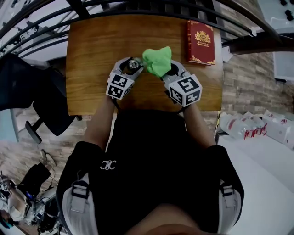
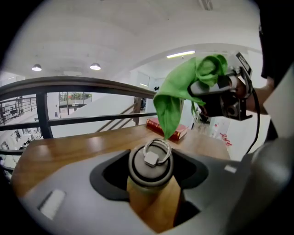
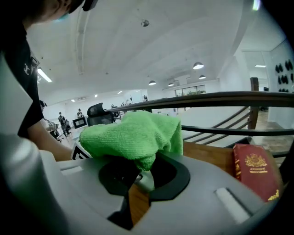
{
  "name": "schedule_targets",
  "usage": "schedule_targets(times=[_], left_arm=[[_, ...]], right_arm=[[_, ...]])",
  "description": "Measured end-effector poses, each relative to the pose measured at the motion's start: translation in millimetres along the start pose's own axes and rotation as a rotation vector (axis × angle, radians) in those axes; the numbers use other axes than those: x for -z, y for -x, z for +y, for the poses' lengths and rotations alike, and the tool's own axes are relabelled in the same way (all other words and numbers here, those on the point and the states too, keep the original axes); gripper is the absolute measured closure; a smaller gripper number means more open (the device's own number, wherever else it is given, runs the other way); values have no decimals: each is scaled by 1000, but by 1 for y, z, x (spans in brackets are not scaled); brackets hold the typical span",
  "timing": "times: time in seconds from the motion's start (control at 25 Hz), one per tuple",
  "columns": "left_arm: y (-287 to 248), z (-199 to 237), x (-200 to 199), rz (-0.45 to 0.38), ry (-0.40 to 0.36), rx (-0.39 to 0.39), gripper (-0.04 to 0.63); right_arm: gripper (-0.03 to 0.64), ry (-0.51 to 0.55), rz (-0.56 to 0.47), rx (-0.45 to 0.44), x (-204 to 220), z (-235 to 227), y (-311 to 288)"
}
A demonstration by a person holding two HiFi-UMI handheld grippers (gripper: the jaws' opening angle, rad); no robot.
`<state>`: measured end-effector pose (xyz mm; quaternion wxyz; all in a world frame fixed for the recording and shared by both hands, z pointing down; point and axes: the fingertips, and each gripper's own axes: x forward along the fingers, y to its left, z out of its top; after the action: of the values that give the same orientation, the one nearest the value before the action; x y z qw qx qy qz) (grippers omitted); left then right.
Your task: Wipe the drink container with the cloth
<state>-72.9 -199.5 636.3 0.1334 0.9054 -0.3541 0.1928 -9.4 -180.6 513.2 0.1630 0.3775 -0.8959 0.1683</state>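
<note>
A grey metal drink container (image 2: 150, 167) with a ring on its lid stands between the jaws of my left gripper (image 1: 131, 65), which is shut on it; from the head view only its top (image 1: 133, 64) shows. A green cloth (image 1: 157, 60) is bunched in my right gripper (image 1: 166, 69), which is shut on it. In the left gripper view the cloth (image 2: 177, 98) hangs from the right gripper (image 2: 219, 94), its lowest corner just above the lid. In the right gripper view the cloth (image 3: 131, 135) covers the jaws and hides the container.
Both grippers are over a wooden table (image 1: 96, 55). A red book (image 1: 200, 42) lies at its far right corner. A dark metal railing (image 1: 147, 9) runs beyond the far edge. A black chair (image 1: 32, 92) stands at the left.
</note>
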Motion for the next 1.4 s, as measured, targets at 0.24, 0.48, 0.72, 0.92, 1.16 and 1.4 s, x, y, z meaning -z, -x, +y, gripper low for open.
schedule_targets(times=[0.24, 0.48, 0.72, 0.92, 1.16, 1.4], left_arm=[[11, -9, 8, -7, 9, 9, 285], [18, -16, 11, -26, -46, 14, 285], [20, -18, 14, -50, -82, 16, 285], [22, -21, 18, -48, -117, 35, 284], [24, -24, 23, -47, -149, 42, 284], [26, -28, 25, -21, -178, 52, 284]], right_arm=[[569, 49, 160, -135, 27, 26, -35], [569, 71, 310, -252, 52, 44, -55], [569, 134, 420, -315, 69, 54, -71], [569, 90, 469, -309, 77, 47, -82], [569, 51, 490, -303, 86, 40, -92], [569, -19, 447, -259, 84, 31, -106]])
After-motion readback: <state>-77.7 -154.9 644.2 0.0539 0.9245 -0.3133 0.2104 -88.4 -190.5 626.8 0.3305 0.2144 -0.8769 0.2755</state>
